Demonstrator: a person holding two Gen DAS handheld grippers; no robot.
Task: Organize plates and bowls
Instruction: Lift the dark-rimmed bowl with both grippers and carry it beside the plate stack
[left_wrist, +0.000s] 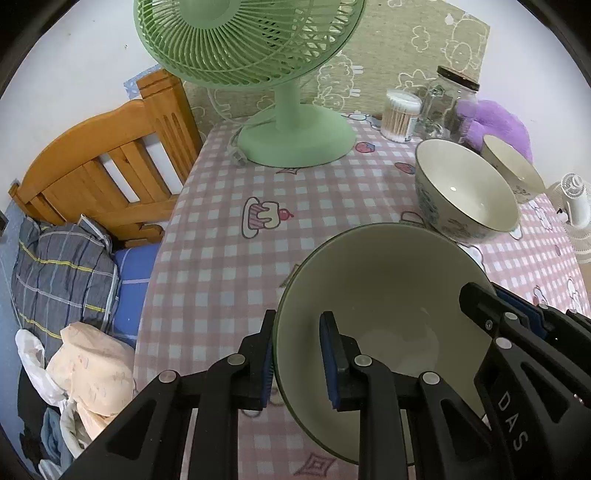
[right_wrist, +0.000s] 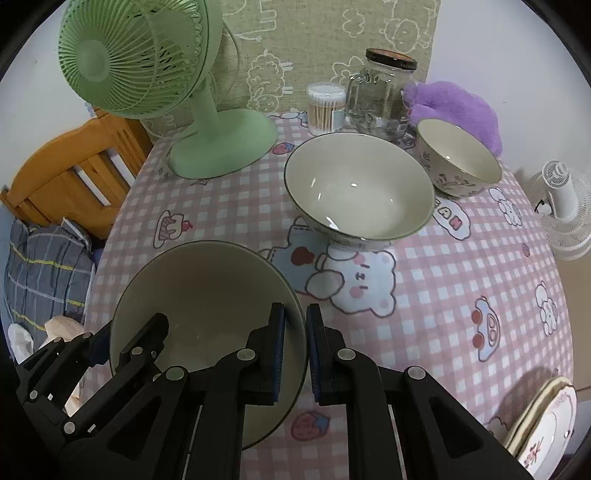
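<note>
Between my left fingers (left_wrist: 297, 360) sits the near rim of a plain green bowl (left_wrist: 384, 295), one pad outside the wall and one inside, though a gap shows around the rim and I cannot tell if they truly pinch it. Across the same bowl, my right fingers (right_wrist: 295, 349) straddle the opposite rim, one pad inside and one outside, drawn close on the thin wall so they seem to clasp it. Whether the bowl rests on the counter (right_wrist: 443, 280) or hangs just above its pink checked cloth, I cannot tell. Ahead of both pairs of fingers stands a larger patterned bowl (right_wrist: 360, 188), upright on the cloth, and just beyond it to the right a smaller patterned bowl (right_wrist: 458, 162), the two near each other but apart. Far ahead to the left rises a green fan (left_wrist: 258, 48); beside it at the back are a tub of cotton swabs (right_wrist: 325, 107) and a glass jar (right_wrist: 384, 92). Low at the right of my right fingers, a stack of plates (right_wrist: 546, 424) shows at the counter's edge.
</note>
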